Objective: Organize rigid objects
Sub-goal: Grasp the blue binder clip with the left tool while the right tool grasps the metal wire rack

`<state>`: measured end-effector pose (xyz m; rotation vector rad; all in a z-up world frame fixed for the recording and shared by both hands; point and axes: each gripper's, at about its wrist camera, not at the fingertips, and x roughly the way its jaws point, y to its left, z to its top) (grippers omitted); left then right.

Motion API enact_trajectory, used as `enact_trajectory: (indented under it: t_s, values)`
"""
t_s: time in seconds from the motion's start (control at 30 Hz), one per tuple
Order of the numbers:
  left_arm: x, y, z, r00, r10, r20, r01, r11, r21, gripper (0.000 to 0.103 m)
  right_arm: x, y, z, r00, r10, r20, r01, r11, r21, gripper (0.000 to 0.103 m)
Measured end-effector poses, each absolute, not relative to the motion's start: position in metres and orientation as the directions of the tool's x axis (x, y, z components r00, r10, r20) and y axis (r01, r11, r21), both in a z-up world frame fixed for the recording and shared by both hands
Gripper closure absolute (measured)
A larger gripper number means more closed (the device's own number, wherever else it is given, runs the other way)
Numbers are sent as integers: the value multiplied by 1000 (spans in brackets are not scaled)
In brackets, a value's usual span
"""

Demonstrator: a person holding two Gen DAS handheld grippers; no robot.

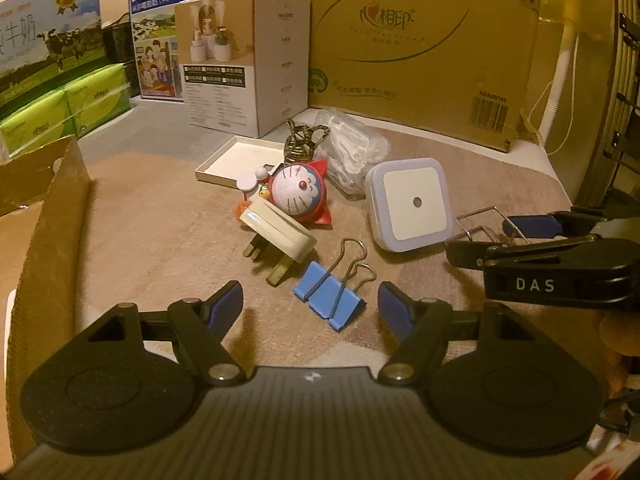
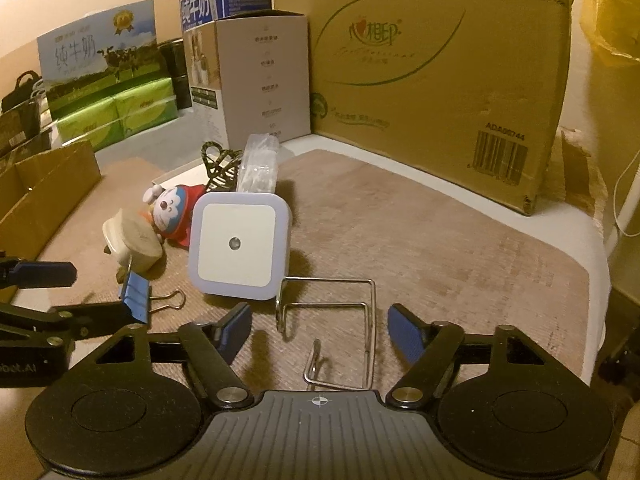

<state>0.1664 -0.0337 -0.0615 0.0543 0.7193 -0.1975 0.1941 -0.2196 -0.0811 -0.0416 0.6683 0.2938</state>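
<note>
My left gripper (image 1: 311,307) is open, its jaws either side of a blue binder clip (image 1: 330,298) lying on the brown mat; the clip also shows in the right wrist view (image 2: 138,295). My right gripper (image 2: 320,326) is open around a bent metal wire hook (image 2: 340,320), which lies on the mat between the fingers; the hook also shows in the left wrist view (image 1: 482,226). A square white night light (image 1: 412,204), a cream plug adapter (image 1: 280,236) and a Doraemon toy (image 1: 300,192) lie in the middle of the mat.
An open cardboard box (image 1: 52,216) stands at the left. A white shallow tray (image 1: 236,160), a dark cord (image 1: 300,140) and a clear bag of white pieces (image 1: 348,152) lie behind the toy. A big carton (image 1: 420,40), a grey product box (image 1: 248,64) and milk cartons line the back.
</note>
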Motion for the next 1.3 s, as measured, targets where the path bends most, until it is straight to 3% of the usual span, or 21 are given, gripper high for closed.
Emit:
enact_trajectory:
  t_s: [0.13, 0.4, 0.73, 0.87, 1.17, 1.3]
  values:
    - [171, -37, -64, 731, -172, -660, 225, 974, -5, 36, 196, -219, -84, 740, 250, -624, -285, 958, 46, 50]
    - [174, -46, -70, 700, -213, -681, 347, 936, 63, 42, 194, -225, -84, 746, 246, -619, -273, 961, 53, 51]
    - [188, -48, -78, 694, -226, -684, 381, 921, 83, 49, 193, -226, -84, 746, 249, -617, -270, 961, 61, 51]
    - [190, -47, -78, 679, -248, -691, 381, 924, 43, 59, 192, -226, -84, 745, 249, -618, -268, 961, 64, 51]
    - [157, -47, -74, 663, -251, -705, 343, 939, -12, 60, 185, -227, -81, 741, 254, -621, -269, 961, 73, 51]
    - [144, -45, -74, 653, -271, -707, 390, 921, 7, 54, 179, -227, -79, 743, 256, -619, -272, 960, 71, 51]
